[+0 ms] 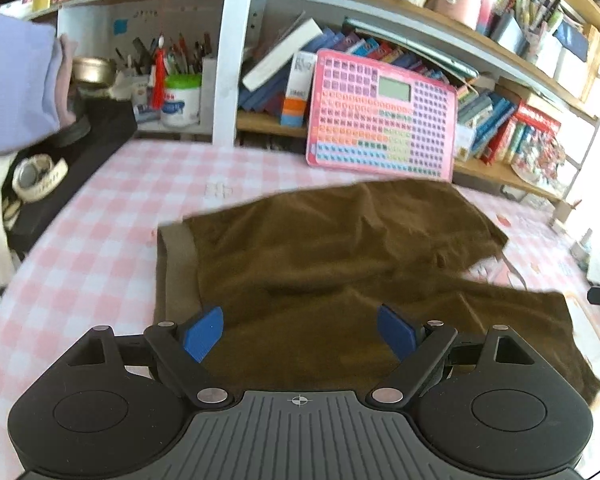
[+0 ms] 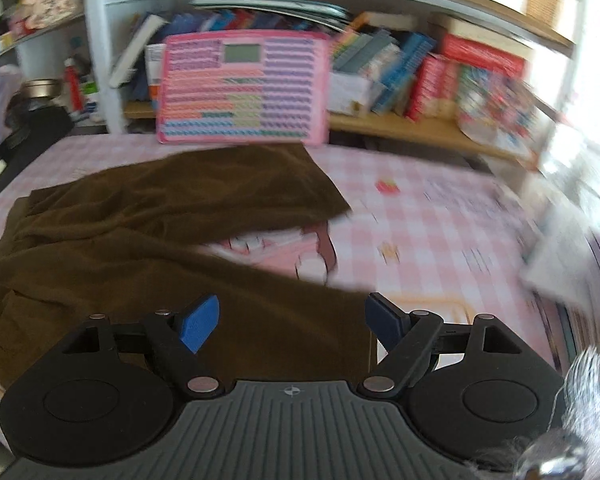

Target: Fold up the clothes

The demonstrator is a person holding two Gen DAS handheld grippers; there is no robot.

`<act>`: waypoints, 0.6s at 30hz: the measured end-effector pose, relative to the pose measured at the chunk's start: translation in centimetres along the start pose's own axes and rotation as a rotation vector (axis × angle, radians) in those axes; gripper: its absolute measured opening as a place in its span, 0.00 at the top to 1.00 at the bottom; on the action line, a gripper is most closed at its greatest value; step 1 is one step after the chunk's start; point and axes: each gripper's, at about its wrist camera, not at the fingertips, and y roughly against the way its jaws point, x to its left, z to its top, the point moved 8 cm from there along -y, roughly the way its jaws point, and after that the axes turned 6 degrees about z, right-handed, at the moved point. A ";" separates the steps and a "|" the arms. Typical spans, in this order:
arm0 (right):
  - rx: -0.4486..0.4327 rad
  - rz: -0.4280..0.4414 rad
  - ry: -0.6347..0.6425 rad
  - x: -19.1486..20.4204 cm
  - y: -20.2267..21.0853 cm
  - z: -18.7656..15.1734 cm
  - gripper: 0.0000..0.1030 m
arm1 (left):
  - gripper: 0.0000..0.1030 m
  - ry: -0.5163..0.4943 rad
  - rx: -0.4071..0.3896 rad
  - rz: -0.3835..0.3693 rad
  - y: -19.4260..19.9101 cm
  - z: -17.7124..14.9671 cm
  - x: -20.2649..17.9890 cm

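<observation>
A pair of brown shorts (image 1: 340,248) lies spread on the pink-and-white checked tablecloth (image 1: 112,200), waistband to the left and two legs fanned to the right. My left gripper (image 1: 298,334) hovers open above the near part of the shorts by the waistband, nothing between its blue pads. In the right wrist view the same shorts (image 2: 148,220) fill the left half, and my right gripper (image 2: 294,322) stands open over the hem end of the near leg, with no cloth between its fingers. That view is blurred by motion.
A pink keyboard toy (image 1: 380,116) leans against the shelves behind the shorts. Books (image 1: 496,120) and a pen pot (image 1: 180,100) crowd the shelf. A black box (image 1: 60,168) with a tape roll sits at the table's left edge. Folded lilac cloth (image 1: 12,80) lies at far left.
</observation>
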 end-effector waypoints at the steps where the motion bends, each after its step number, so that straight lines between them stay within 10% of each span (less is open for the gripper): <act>1: -0.001 0.016 0.021 -0.6 -0.8 1.1 0.23 | 0.15 -0.002 -0.006 0.005 -0.4 0.7 0.0; 18: 0.019 0.195 0.306 -7.7 -17.3 14.8 0.28 | 0.16 -0.173 0.017 0.154 -11.0 9.1 0.8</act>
